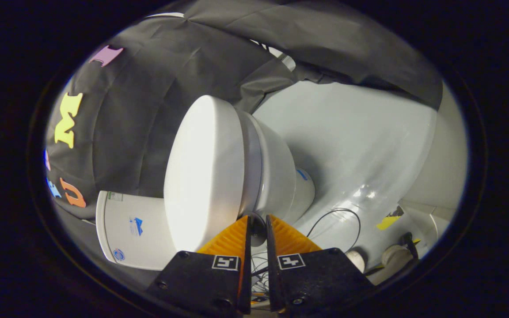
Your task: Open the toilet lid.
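Observation:
The view is rolled on its side. A white toilet stands on the pale floor, and its lid [201, 172] lies down flat on the bowl [276, 176]. My gripper [257, 219] is at the lid's front rim. One finger lies over the lid's top face and the other against the bowl side. Only a narrow gap separates the fingers, and the shadowed edge of the rim sits in it, so they are shut on the rim.
The white tank [135, 229] sits behind the lid against the black cloth wall. A thin black cable [355, 221] loops over the glossy pale floor [360, 132]. White pipe ends [391, 256] and a yellow tape scrap [388, 221] lie beside a white panel [444, 168].

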Demonstrator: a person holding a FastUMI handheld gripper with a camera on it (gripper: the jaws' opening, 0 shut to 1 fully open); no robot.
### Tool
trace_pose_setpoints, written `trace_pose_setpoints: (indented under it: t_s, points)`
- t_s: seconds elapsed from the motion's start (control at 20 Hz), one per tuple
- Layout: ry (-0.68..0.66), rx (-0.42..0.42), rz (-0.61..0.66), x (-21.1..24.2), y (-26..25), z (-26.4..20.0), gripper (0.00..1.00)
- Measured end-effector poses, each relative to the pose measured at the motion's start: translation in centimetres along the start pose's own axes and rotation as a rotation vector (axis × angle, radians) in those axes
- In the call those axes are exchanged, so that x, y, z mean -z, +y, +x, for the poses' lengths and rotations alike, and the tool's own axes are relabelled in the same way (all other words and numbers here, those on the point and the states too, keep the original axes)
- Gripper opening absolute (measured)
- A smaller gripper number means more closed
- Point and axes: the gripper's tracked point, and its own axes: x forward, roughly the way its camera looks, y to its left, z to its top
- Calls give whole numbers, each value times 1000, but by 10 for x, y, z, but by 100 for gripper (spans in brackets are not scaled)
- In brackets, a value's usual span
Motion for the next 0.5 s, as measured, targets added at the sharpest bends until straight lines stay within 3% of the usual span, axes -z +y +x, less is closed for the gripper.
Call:
trace_pose_setpoints:
  t_s: [0.5]
  points:
    - [42, -12, 25, -1, 1, -2, 18]
